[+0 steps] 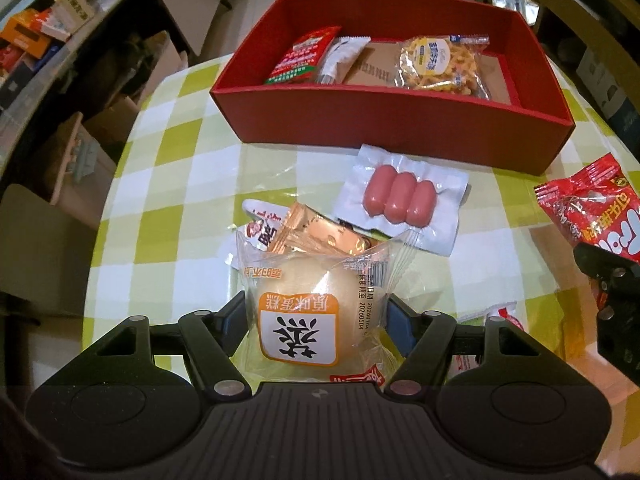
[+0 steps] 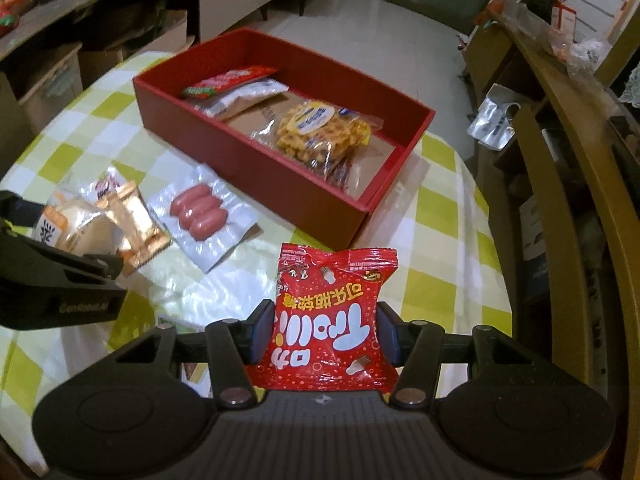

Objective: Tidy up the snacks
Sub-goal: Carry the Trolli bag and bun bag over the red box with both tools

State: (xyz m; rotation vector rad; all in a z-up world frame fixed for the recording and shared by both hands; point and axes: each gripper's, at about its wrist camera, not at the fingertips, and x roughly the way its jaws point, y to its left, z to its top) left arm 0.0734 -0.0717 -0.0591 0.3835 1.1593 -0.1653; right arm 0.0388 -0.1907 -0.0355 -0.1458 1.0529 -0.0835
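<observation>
My left gripper (image 1: 316, 320) is shut on a clear-wrapped steamed cake (image 1: 308, 320) with an orange and white label, held just above the checked table. My right gripper (image 2: 324, 336) is shut on a red gummy candy bag (image 2: 332, 312); that bag also shows at the right edge of the left wrist view (image 1: 596, 208). A red box (image 1: 400, 120) stands at the far side and holds a red-green packet (image 1: 304, 56), a white packet (image 1: 340, 60) and a yellow snack bag (image 1: 440, 66). A vacuum pack of sausages (image 1: 400, 198) and an orange foil packet (image 1: 316, 232) lie in front of the box.
The round table has a green and white checked cloth (image 1: 172, 184). More wrappers lie under and right of my left gripper (image 1: 504, 316). Shelves with boxes stand to the left (image 1: 36, 40), wooden furniture to the right (image 2: 560, 128).
</observation>
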